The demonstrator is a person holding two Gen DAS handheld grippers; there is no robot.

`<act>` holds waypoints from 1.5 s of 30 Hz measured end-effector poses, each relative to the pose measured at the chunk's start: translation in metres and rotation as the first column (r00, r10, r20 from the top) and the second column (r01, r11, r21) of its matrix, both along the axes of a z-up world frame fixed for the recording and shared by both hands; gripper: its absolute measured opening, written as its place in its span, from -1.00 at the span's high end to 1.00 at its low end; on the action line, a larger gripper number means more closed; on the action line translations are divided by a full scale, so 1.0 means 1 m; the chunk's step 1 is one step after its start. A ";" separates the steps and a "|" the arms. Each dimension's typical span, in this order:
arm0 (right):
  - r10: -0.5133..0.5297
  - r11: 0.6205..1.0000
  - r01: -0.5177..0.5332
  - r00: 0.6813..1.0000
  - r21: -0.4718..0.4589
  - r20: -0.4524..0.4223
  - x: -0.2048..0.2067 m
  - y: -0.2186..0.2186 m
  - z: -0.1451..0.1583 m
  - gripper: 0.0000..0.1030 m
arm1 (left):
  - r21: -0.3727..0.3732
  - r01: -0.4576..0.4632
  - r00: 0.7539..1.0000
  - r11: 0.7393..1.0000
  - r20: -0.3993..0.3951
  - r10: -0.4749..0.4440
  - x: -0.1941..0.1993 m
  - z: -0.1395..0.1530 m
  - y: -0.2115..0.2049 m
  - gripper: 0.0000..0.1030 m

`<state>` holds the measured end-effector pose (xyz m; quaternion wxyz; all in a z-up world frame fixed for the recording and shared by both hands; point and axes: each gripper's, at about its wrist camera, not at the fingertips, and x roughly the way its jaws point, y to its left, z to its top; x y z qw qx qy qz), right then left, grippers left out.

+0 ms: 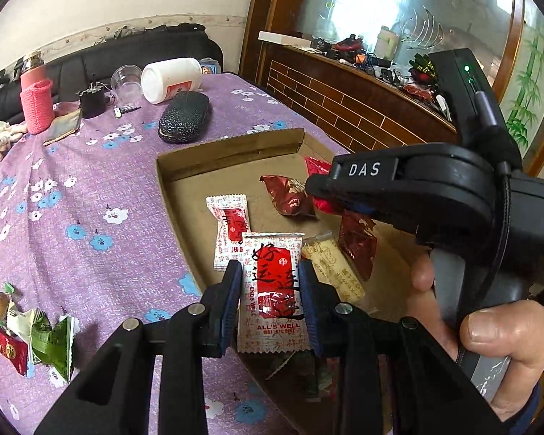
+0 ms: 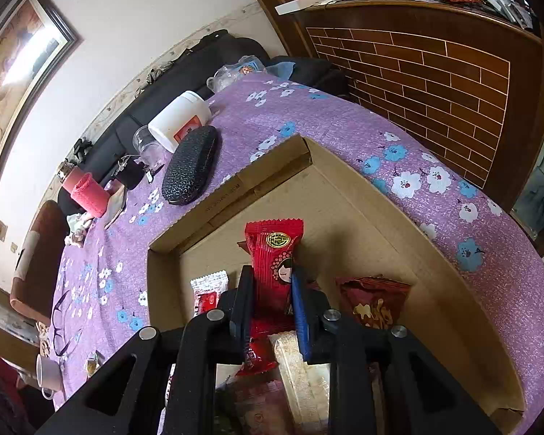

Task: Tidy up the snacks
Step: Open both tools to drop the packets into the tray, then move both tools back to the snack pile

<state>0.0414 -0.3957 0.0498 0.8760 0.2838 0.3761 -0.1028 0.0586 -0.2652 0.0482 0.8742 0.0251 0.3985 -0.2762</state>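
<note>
While poised above the cardboard tray [image 1: 170,177], left tool [image 1: 270,282] clamped on white packet [image 1: 272,290], right tool [image 2: 272,290] on red packet [image 2: 272,253].

Table under purple floral cloth [image 1: 101,195]. Cardboard tray [image 1: 185,199] at centre; glasses case [image 1: 185,117], white jar [image 1: 170,79] at twelve o'clock; loose wrappers [image 1: 29,340] at eight.

Both wrist views angled down, sharing cardboard box [image 1: 185,166] [image 2: 235,188]

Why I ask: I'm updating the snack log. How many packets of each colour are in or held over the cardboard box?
White-and-red packets: 2
Dark red packets: 2
Bright red packet: 1
Cream packet: 1
Total: 6, not counting blurred ones beneath the jaws.
</note>
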 end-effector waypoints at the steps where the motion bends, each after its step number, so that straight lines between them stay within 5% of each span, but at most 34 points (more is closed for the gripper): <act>1: -0.003 1.000 0.003 1.000 -0.006 -0.002 0.000 0.001 0.000 0.57 | 0.000 0.000 1.000 1.000 0.001 0.000 0.000 0.000 0.000 0.40; 4: -0.014 0.999 0.015 1.000 -0.031 0.002 -0.001 0.002 0.003 0.49 | -0.003 0.001 1.000 1.000 0.000 -0.001 -0.001 0.002 0.001 0.39; 7: -0.025 0.999 0.027 0.999 -0.047 0.025 -0.004 0.002 0.008 0.47 | -0.014 -0.002 1.000 1.000 -0.001 0.002 -0.002 0.005 0.003 0.13; 25: 0.055 0.995 -0.041 0.987 -0.095 0.154 -0.014 0.028 0.030 0.46 | -0.047 -0.095 0.995 0.994 0.038 0.097 -0.015 0.039 0.074 0.13; 45: 0.097 0.986 -0.072 0.982 -0.151 0.165 -0.013 0.046 0.029 0.46 | 0.010 -0.415 0.910 0.910 -0.012 0.415 0.027 0.026 0.237 0.12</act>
